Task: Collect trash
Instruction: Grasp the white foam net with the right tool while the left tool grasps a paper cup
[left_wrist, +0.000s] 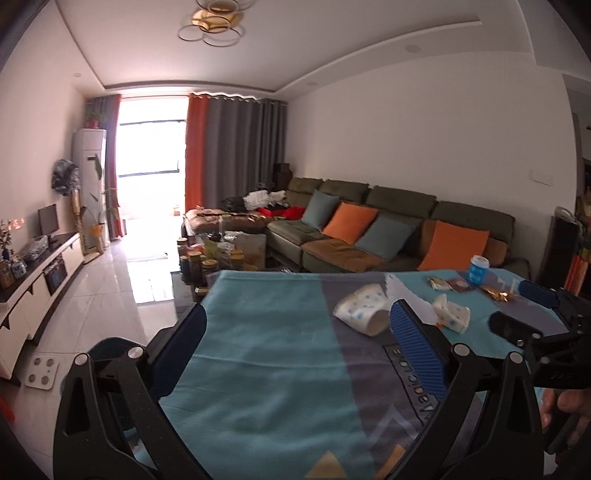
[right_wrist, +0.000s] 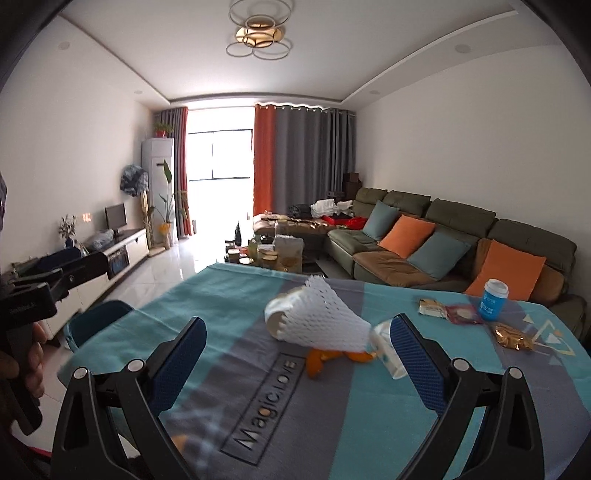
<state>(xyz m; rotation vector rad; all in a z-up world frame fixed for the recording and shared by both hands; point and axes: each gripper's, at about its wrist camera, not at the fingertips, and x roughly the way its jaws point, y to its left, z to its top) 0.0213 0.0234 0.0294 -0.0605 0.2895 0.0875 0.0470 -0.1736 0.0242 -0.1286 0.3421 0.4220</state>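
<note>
Trash lies on a table with a teal and grey cloth (left_wrist: 258, 350). A crushed white paper cup (left_wrist: 360, 308) lies just beyond my open left gripper (left_wrist: 295, 325), near its right finger. A second crumpled cup (left_wrist: 452, 314) lies to its right. In the right wrist view my right gripper (right_wrist: 299, 339) is open and empty, just short of a white foam fruit net (right_wrist: 325, 317), orange peel (right_wrist: 321, 360) and a crumpled cup (right_wrist: 386, 343). Snack wrappers (right_wrist: 448, 312), a gold wrapper (right_wrist: 511, 336) and an upright blue cup (right_wrist: 491, 299) lie farther right.
A green sofa with orange and blue cushions (right_wrist: 443, 236) stands behind the table. A cluttered coffee table with jars (left_wrist: 214, 258) is beyond the table's far edge. A TV cabinet (left_wrist: 40, 273) lines the left wall. A blue chair (right_wrist: 96, 317) stands at the table's left side.
</note>
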